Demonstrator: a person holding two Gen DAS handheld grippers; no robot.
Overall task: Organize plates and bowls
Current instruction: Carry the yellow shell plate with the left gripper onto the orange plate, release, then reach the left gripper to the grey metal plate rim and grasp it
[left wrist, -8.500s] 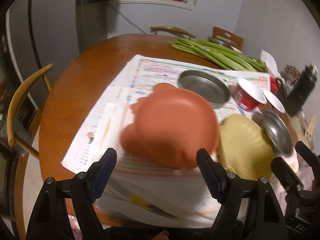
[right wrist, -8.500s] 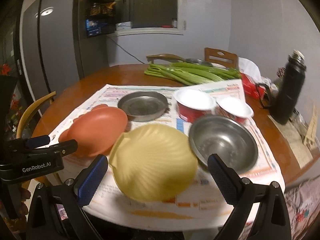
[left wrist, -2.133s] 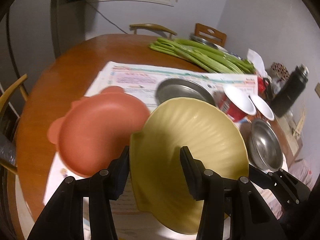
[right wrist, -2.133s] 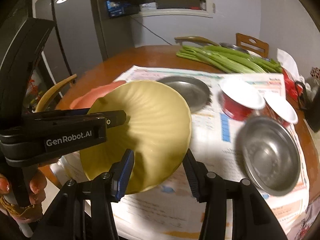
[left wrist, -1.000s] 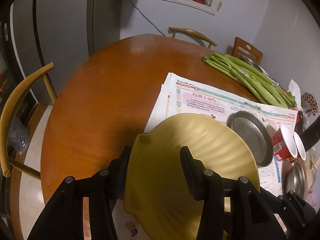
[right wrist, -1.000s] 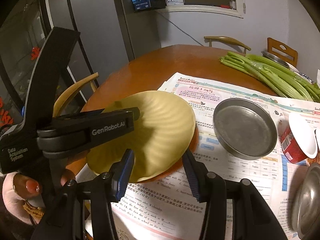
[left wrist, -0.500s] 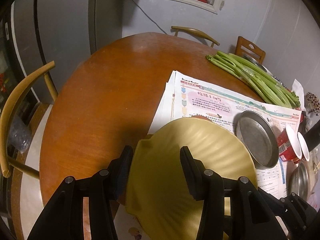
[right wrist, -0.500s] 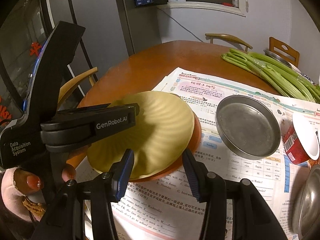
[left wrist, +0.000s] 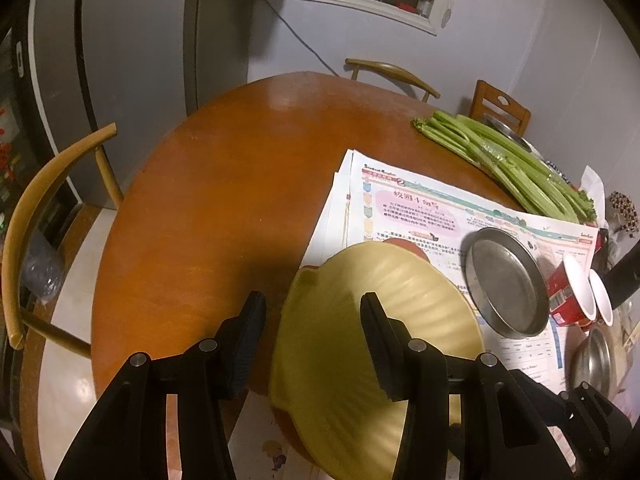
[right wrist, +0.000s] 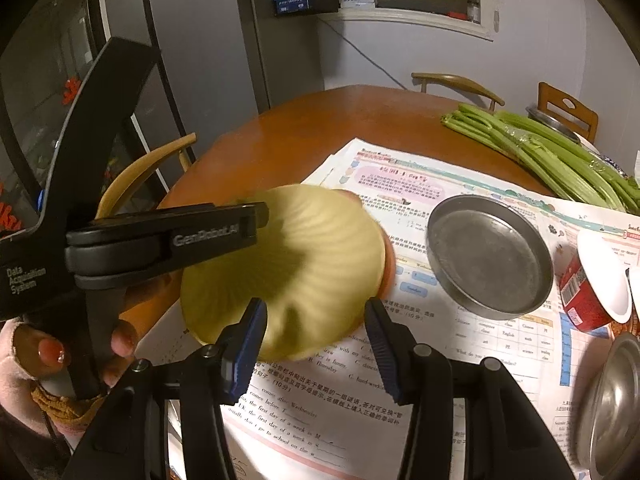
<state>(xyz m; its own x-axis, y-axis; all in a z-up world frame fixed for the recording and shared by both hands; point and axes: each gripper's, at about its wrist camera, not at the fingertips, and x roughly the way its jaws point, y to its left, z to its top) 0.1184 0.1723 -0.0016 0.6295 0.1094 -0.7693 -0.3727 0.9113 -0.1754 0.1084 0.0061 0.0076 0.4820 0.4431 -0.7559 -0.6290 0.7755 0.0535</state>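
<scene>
The yellow shell-shaped plate (left wrist: 380, 340) lies tilted on top of the orange plate (left wrist: 404, 244), which shows only as a sliver at the far rim. My left gripper (left wrist: 313, 298) is shut on the yellow plate's left rim, with its right finger over the plate's face. In the right wrist view the yellow plate (right wrist: 288, 264) is blurred, and the orange plate (right wrist: 388, 272) peeks out at its right. My right gripper (right wrist: 315, 304) is shut on the plate's near edge. The left gripper's body (right wrist: 160, 240) reaches in from the left, held by a hand (right wrist: 48, 348).
A newspaper (left wrist: 408, 208) covers the right part of the round wooden table (left wrist: 224, 200). On it stand a shallow steel dish (right wrist: 488, 256), red cups (right wrist: 588, 292) and a steel bowl (right wrist: 612, 400). Celery stalks (left wrist: 512, 164) lie at the back. A chair (left wrist: 40, 208) stands at the left.
The plates lay side by side with both grippers wide open; both then closed on the yellow plate and carried it left. Over the last second it sank onto the orange plate.
</scene>
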